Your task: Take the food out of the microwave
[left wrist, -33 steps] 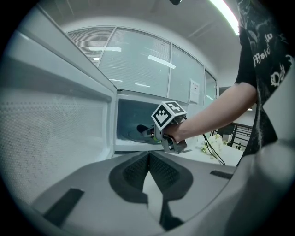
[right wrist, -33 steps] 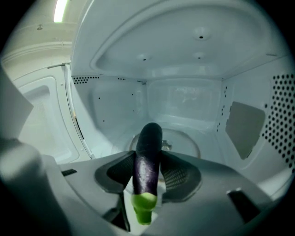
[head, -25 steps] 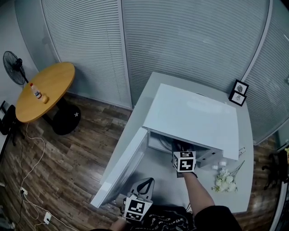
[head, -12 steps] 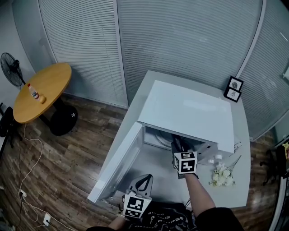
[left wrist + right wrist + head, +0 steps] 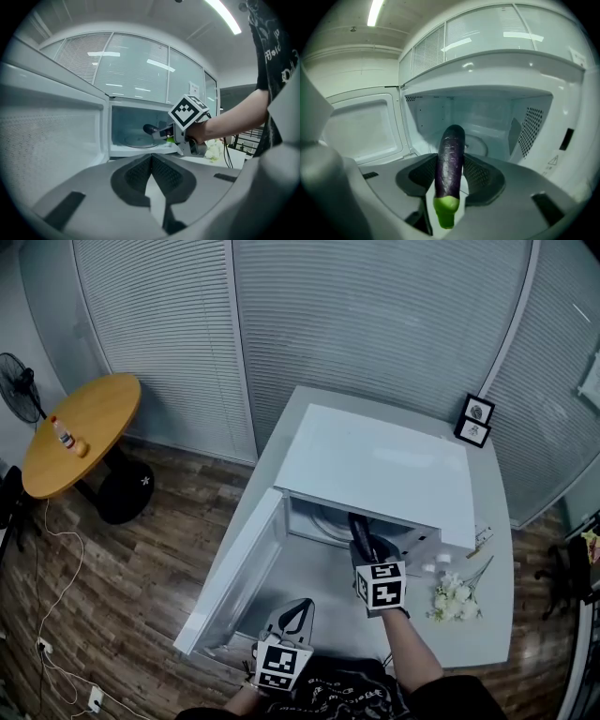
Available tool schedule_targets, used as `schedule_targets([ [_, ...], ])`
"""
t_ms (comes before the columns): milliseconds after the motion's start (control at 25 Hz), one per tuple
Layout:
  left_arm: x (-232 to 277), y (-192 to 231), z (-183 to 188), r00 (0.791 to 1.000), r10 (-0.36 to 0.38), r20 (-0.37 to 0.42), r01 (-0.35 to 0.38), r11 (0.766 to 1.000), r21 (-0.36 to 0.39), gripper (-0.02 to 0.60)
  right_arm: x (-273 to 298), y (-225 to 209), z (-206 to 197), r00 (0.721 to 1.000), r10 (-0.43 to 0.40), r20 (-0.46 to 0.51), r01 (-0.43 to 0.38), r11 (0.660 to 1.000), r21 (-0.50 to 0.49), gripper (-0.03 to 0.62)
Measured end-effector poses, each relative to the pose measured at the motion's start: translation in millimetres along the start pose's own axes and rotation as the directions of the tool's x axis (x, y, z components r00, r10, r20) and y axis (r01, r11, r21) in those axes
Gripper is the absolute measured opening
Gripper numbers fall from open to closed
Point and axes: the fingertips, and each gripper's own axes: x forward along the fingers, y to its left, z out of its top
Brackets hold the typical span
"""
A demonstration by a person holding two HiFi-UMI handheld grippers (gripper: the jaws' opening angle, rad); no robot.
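Note:
A white microwave (image 5: 375, 470) stands on the grey table with its door (image 5: 234, 573) swung open to the left. My right gripper (image 5: 450, 180) is shut on a dark purple eggplant (image 5: 450, 159) with a green stem end, held lengthwise just in front of the open cavity (image 5: 478, 126). The head view shows the eggplant (image 5: 360, 532) sticking out of the right gripper (image 5: 366, 549) at the cavity mouth. In the left gripper view the eggplant's tip (image 5: 150, 129) shows before the glass turntable (image 5: 138, 141). My left gripper (image 5: 151, 171) is shut and empty, low near the table's front edge (image 5: 291, 620).
White flowers (image 5: 453, 598) lie on the table to the right of the microwave. Two framed pictures (image 5: 471, 421) stand at the back right corner. A round wooden table (image 5: 80, 432) with a bottle and a floor fan (image 5: 17, 390) are off to the left.
My right gripper has drawn back out of the microwave cavity toward me with the eggplant in it. The left gripper has stayed in place.

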Motion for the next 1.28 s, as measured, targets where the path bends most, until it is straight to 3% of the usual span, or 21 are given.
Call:
schedule_targets([
  [320,4.4,-5.7,2.0,1.000,-0.001,0.006,0.001,1.000,-0.005,0.008,-15.2,2.3,-11.4,1.000,-0.015,0.001,0.015,0.999,-0.043,0.172],
  [1280,15.8,-11.0,4.1,1.000,-0.005,0.014,0.005,1.000,-0.009,0.008,-79.4,7.0,-29.3,0.996,-0.050,0.075,0.048,0.998,0.028,0.172],
])
